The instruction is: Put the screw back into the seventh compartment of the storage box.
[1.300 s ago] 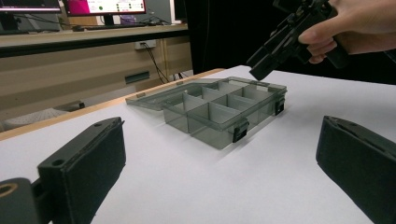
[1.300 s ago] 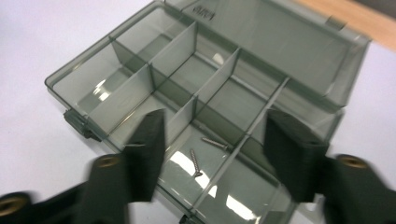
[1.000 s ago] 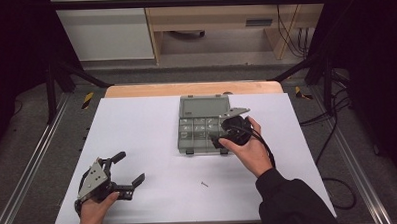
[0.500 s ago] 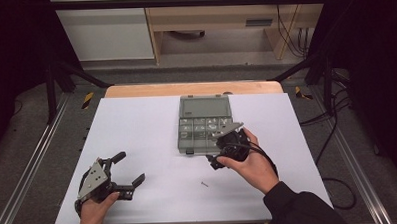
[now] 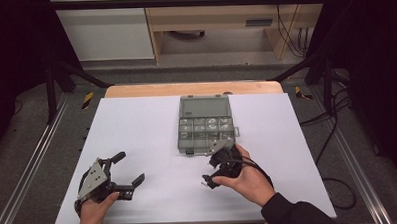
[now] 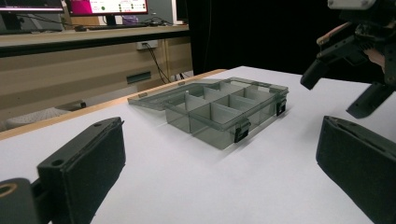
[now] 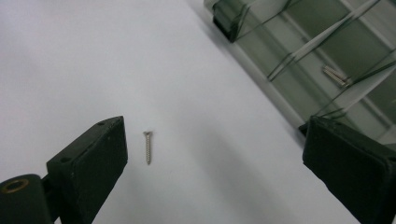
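One screw (image 7: pixel 148 147) lies between the right hand-held gripper's (image 7: pixel 215 172) spread jaws.

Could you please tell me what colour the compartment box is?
The compartment box is translucent smoky grey, clearest in the left gripper view.

Shiny metal screw (image 7: pixel 148 147), translucent smoky plastic box (image 5: pixel 206 124), matt white tabletop (image 5: pixel 137 129)

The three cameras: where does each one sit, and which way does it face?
High view: above the table, facing forward and down; both hands with tongs.
Left gripper view: on the left tongs, facing the open box; the right tongs farther off.
Right gripper view: on the right tongs, facing down at a screw.
All share the box.
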Tool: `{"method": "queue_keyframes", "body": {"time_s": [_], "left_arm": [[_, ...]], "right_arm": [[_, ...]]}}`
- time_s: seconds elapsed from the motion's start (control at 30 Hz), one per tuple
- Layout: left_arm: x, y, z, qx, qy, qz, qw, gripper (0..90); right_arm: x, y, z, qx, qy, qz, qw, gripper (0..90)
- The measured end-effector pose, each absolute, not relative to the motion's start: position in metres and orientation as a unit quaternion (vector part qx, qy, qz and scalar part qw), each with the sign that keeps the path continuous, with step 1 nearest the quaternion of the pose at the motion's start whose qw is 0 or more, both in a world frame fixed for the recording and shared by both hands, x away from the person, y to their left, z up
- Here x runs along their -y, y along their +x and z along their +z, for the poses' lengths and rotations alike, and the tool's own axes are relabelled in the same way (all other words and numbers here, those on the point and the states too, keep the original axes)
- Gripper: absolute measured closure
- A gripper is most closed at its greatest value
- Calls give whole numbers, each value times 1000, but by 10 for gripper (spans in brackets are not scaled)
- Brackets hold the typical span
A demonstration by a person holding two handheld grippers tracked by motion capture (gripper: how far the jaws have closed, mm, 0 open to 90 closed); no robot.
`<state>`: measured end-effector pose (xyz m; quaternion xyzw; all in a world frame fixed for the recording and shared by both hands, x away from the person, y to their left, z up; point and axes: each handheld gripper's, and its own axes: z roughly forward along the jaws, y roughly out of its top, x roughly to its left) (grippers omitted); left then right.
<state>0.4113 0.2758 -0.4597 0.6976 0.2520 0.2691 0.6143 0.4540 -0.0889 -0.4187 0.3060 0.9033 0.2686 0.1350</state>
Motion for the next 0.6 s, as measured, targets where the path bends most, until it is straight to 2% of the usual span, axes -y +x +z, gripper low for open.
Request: {"method": "queue_keyframes", "body": {"time_s": [0.2, 0.43, 0.6], "left_arm": [[-275, 411, -460, -250, 698, 269, 615, 13], [-275, 411, -460, -251, 697, 269, 615, 13], [-275, 411, -460, -251, 697, 269, 615, 13]], "right_arm": [[85, 447, -430, -914, 300, 247, 114, 74], [82, 444, -436, -918, 295, 240, 107, 150], [80, 442, -438, -923, 289, 234, 101, 289]]}}
